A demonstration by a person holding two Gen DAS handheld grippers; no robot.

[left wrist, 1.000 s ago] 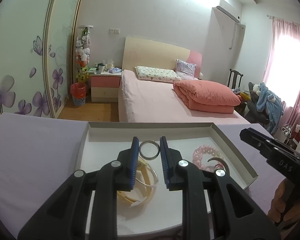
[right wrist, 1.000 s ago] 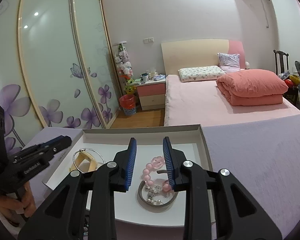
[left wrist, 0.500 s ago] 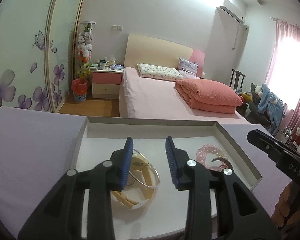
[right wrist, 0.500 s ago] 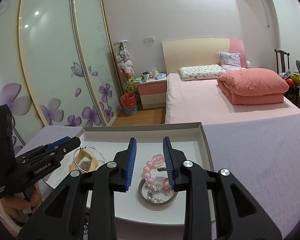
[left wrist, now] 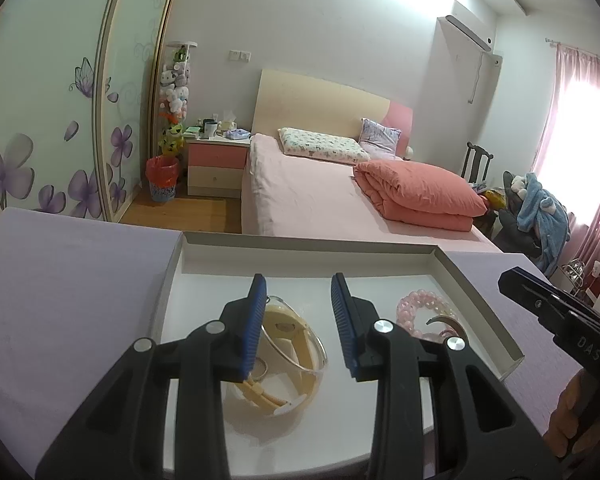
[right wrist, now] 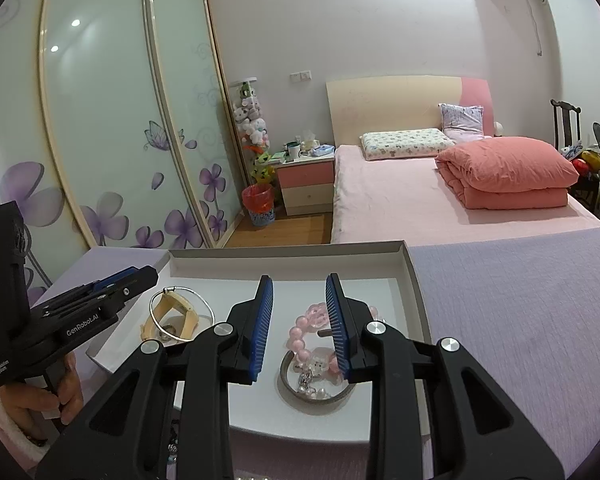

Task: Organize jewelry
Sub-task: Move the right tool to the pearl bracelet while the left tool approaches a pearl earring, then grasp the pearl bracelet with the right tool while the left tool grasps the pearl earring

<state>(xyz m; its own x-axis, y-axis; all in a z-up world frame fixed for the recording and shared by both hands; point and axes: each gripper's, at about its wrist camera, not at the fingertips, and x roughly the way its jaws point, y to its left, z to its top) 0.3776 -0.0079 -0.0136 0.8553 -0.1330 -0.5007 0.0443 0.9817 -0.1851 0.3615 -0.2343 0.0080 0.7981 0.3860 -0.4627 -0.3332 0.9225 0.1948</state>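
A pink bed [left wrist: 308, 192] with a folded quilt [left wrist: 420, 196] stands against the white wall, a nightstand [left wrist: 216, 168] beside it, flowered wardrobe doors [right wrist: 112, 128] left, pink curtains [left wrist: 580, 152] right.

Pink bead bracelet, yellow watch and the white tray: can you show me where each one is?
Pink bead bracelet [right wrist: 298, 334], right wrist view, on the beads at its left side.
Yellow watch [left wrist: 286, 326], left wrist view, on its round face.
White tray [right wrist: 284, 249], right wrist view, on its far rim.
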